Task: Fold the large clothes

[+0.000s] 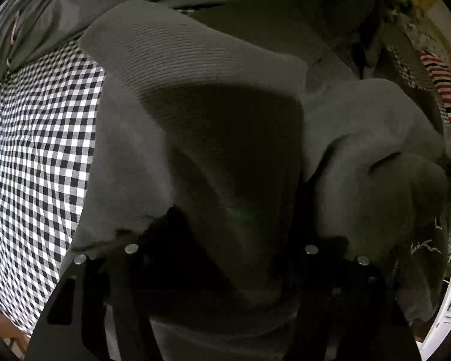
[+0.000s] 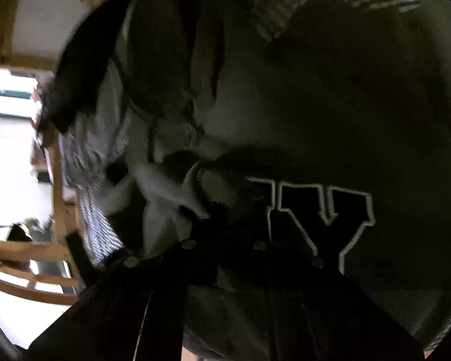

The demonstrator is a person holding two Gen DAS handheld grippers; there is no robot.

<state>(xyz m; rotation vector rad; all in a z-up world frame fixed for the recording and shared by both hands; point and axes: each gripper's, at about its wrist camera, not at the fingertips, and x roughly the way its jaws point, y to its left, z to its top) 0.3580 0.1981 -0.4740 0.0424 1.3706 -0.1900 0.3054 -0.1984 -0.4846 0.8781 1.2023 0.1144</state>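
Grey sweatshirt (image 1: 195, 96) draping over checkered sheet (image 1: 36, 150), bunching between left gripper (image 1: 222, 240) jaws; right gripper (image 2: 225, 234) pressing into lettered fabric. Jaw closure: cannot tell.

A black-and-white checked cloth (image 1: 36, 162) covers the surface left of the left tongs (image 1: 222, 252); a grey ribbed-hem sweatshirt (image 1: 171, 96) lies on it.

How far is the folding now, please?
Nothing looks finished. In hand: the grey sweatshirt bunches over both grippers' fingers, its lettering crumpled, above the checked cloth. Left: spreading it flat and making every fold. More clothes wait behind.
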